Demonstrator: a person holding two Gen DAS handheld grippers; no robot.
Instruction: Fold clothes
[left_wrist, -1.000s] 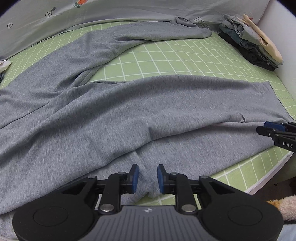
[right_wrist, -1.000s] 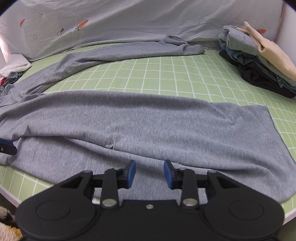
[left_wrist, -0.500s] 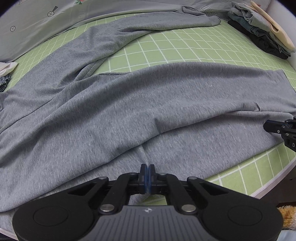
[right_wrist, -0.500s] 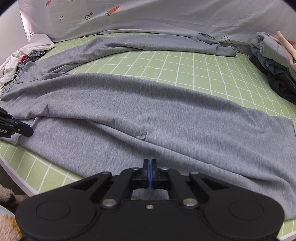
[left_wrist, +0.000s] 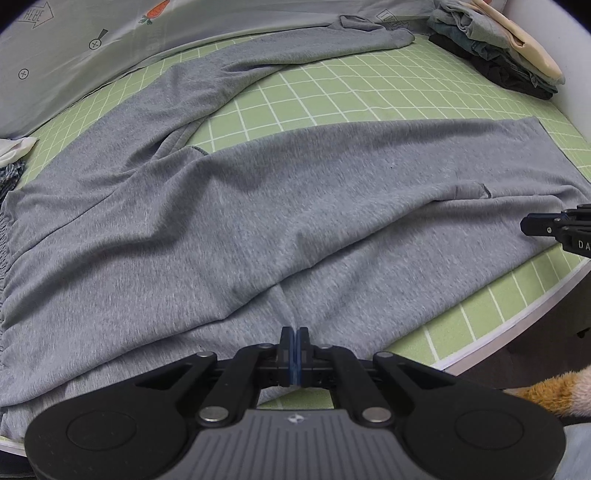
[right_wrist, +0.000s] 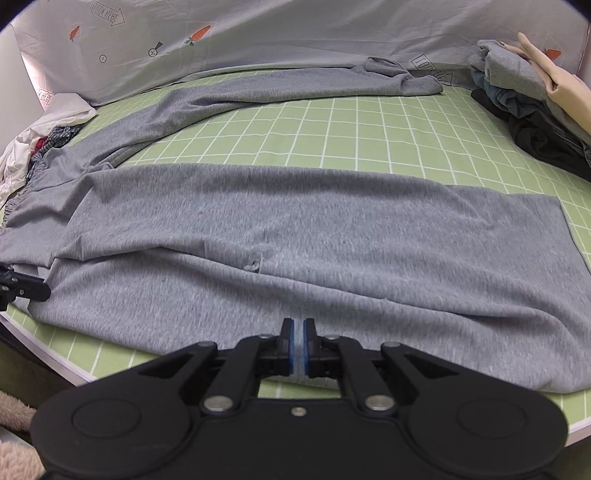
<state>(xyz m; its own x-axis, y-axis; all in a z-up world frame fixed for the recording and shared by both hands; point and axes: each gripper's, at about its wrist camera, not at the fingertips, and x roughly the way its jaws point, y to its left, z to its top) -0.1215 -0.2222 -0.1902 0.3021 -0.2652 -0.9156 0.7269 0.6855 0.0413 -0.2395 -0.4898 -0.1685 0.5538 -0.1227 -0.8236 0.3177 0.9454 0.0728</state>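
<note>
A: Where are the trousers?

B: The grey trousers lie spread across the bed, which has a green checked sheet. One leg runs along the near edge; the other angles away toward the pale printed cloth at the back.

A: And the left tool?

B: The left tool is at the near hem, pads pressed together. Cloth bunches up to the tips, and it looks pinched between them.

A: The right one?

B: The right tool is also at the near edge of the trousers. Its jaws have just been opening a little; a sliver of pale grey fabric shows between the blue pads, so it is clamped on the trousers.

A: Anything else on the bed?

B: A stack of folded clothes in the far right corner, and a rumpled heap at the left.
</note>
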